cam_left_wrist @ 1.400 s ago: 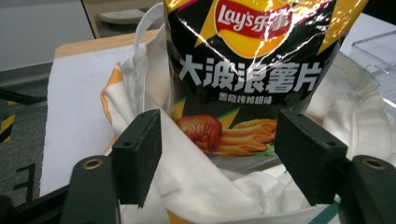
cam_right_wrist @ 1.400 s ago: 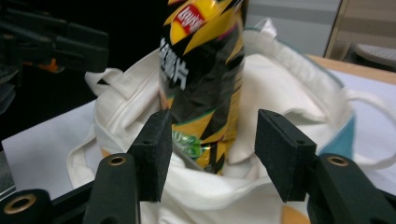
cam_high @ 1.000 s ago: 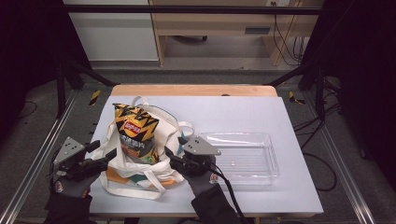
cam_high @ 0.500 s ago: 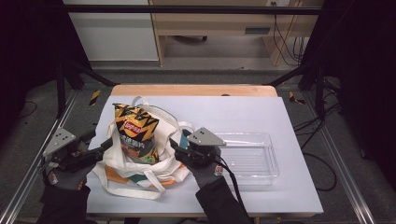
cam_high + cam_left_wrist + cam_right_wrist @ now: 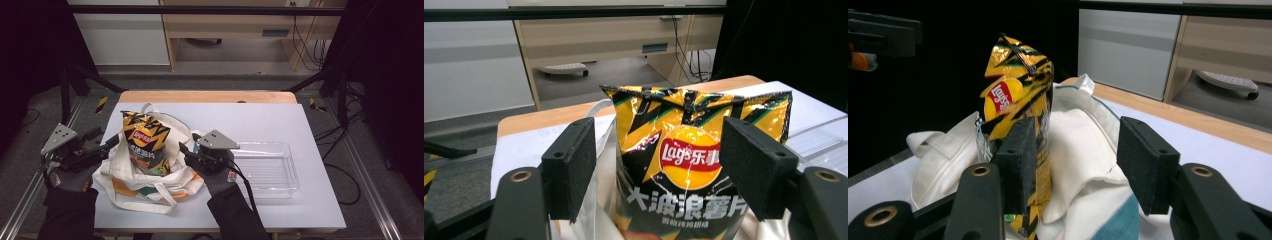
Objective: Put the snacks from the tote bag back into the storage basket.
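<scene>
Yellow-and-black chip bag (image 5: 145,145) stands upright inside the white cloth tote bag (image 5: 150,182), which lies on the left half of the table (image 5: 280,120). Left gripper (image 5: 107,145) sits at 9 o'clock of the chip bag, jaws apart, clamping nothing. Right gripper (image 5: 186,152) sits at 3 o'clock of it; its jaws have just been closing, with a fold of tote cloth between them, pads not yet pressing. Clear plastic tray (image 5: 265,167) rests at 3 o'clock of the right gripper.

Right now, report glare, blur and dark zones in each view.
High view: even overhead light on the table, black surroundings, clear tray faintly glinting. Left gripper view: glare on the chip bag, near jaws soft. Right gripper view: dark left background, tote bag bright, jaws slightly blurred.
</scene>
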Demonstrator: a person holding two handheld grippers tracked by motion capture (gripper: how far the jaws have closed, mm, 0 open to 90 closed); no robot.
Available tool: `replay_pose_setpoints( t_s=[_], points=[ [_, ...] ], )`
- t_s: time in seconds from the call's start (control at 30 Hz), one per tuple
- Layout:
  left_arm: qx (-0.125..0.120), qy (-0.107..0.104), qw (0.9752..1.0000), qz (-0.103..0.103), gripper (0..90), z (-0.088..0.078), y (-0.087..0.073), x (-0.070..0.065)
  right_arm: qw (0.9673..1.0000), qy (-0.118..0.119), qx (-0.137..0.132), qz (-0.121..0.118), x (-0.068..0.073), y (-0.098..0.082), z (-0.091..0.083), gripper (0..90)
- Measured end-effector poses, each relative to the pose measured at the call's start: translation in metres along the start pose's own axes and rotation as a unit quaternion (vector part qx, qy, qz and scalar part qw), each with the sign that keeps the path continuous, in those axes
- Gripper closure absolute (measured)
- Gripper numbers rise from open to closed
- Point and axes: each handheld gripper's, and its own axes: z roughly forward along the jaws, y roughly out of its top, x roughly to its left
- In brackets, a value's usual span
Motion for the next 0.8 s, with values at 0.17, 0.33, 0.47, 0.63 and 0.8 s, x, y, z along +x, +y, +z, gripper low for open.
replay_pose_setpoints(
  t_s=[0.17, 0.33, 0.47, 0.63, 0.8],
  points=[
    [0.000, -0.005, 1.0000, -0.002, 33.9, 0.008, 0.004, 0.001, 1.0000, 0.003, -0.004, 0.001, 0.002, 0.008, 0.004, 50.7],
    [0.005, 0.000, 1.0000, -0.001, 36.0, 0.014, 0.006, 0.003, 1.0000, 0.007, -0.004, -0.001, 0.004, 0.011, 0.011, 51.1],
    [0.008, 0.008, 0.9999, -0.003, 37.1, 0.022, 0.006, 0.007, 0.9999, 0.012, -0.001, 0.000, 0.007, 0.012, 0.017, 51.4],
    [0.012, 0.013, 0.9998, -0.012, 39.9, 0.035, 0.005, 0.015, 0.9998, 0.019, 0.001, -0.002, 0.013, 0.014, 0.026, 52.9],
    [0.024, 0.008, 0.9995, -0.020, 44.7, 0.047, 0.004, 0.020, 0.9997, 0.023, 0.009, -0.001, 0.015, 0.016, 0.032, 54.3]
  ],
)
